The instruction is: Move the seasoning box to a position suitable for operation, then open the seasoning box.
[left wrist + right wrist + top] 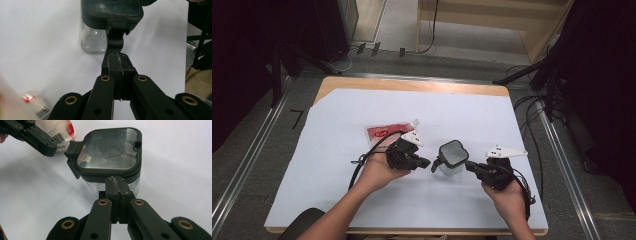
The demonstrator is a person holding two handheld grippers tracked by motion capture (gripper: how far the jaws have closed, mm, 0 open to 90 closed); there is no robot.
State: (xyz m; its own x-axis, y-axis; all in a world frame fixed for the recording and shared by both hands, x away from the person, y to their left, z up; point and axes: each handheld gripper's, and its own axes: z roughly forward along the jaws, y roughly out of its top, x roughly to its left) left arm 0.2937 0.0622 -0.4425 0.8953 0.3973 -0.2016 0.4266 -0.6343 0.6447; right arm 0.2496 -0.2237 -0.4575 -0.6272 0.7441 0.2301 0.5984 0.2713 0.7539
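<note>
The table (362, 107) lies under a white sheet (412, 200), and near its middle stands the jar (451, 161), clear-walled with a dark lid (110, 150); behind my left hand lies a red pouch (384, 131), flat on the sheet; my left gripper (119, 62) is clenched, its tips meeting the lid's latch (115, 42), though I cannot tell if they pinch it; my right gripper (116, 186) is clenched too, its tips pressed against the lid's rim on the opposite side, gripping nothing that I can make out.
</note>
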